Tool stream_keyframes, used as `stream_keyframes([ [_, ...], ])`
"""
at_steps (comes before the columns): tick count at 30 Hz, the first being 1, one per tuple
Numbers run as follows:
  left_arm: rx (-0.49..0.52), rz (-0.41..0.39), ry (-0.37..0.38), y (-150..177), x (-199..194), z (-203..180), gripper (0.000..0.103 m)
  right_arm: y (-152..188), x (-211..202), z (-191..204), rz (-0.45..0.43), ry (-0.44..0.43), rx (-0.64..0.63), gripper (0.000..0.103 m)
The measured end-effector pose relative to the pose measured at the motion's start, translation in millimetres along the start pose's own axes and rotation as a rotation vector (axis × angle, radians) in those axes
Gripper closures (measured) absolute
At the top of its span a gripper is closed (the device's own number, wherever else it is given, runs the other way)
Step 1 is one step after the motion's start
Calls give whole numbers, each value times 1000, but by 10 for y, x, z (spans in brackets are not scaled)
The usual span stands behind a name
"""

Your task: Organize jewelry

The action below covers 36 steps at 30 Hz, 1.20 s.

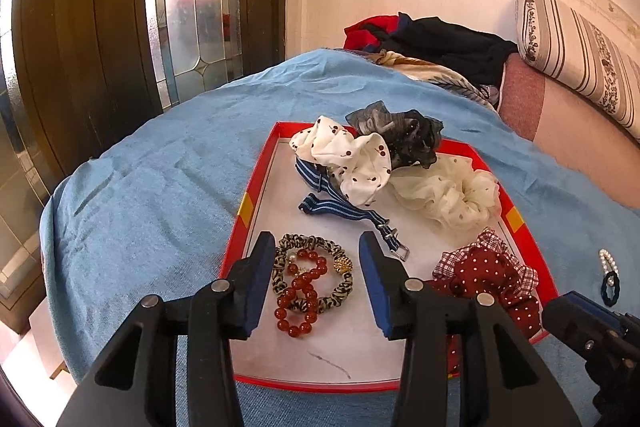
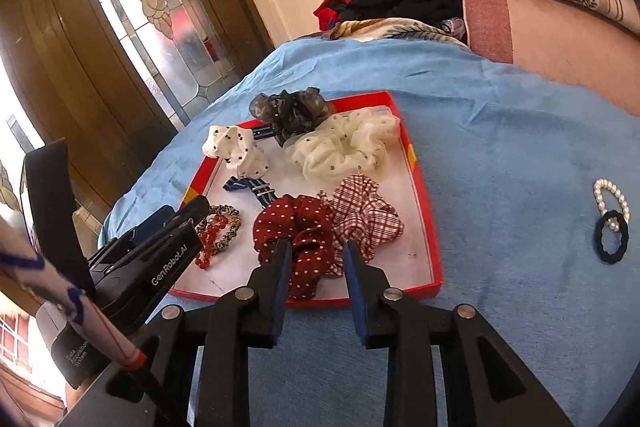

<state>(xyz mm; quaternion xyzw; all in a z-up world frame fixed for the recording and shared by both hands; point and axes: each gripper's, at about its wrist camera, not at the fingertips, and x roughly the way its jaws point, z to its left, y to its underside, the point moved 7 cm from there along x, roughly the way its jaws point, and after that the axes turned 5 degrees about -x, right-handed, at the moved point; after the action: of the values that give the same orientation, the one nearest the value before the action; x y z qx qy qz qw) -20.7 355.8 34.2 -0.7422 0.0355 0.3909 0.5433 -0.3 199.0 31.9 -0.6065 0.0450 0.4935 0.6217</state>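
Note:
A red-rimmed tray point(image 1: 256, 183) with a white floor lies on a blue blanket. In it are a red bead bracelet point(image 1: 304, 291) on a leopard hair tie point(image 1: 340, 287), a blue striped strap point(image 1: 344, 211), and several scrunchies: white cherry-print point(image 1: 352, 159), grey sheer point(image 1: 404, 135), cream point(image 1: 448, 195), dark red dotted point(image 2: 304, 231) and red checked point(image 2: 368, 211). My left gripper point(image 1: 316, 259) is open above the bracelet. My right gripper point(image 2: 316, 259) is open over the dark red scrunchie. A pearl bracelet point(image 2: 610, 197) and a navy hair tie point(image 2: 612, 237) lie on the blanket right of the tray.
A pile of dark and red clothes point(image 1: 436, 39) and a patterned scarf point(image 2: 388, 27) lie at the far end of the bed. A striped pillow point(image 1: 580, 55) leans on the wall at the right. A wooden door with leaded glass point(image 1: 192, 7) stands at the left.

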Motion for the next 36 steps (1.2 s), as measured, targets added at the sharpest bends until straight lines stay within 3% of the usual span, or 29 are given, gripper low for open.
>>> stream_keyframes([
  [15,26,-32,19,-3,-74,-215,52,48,-131,-433,-2,22,70,74],
  [36,185,-65,89,174,-247,-935,51,260,-752,-1595,-16,141,183,74],
])
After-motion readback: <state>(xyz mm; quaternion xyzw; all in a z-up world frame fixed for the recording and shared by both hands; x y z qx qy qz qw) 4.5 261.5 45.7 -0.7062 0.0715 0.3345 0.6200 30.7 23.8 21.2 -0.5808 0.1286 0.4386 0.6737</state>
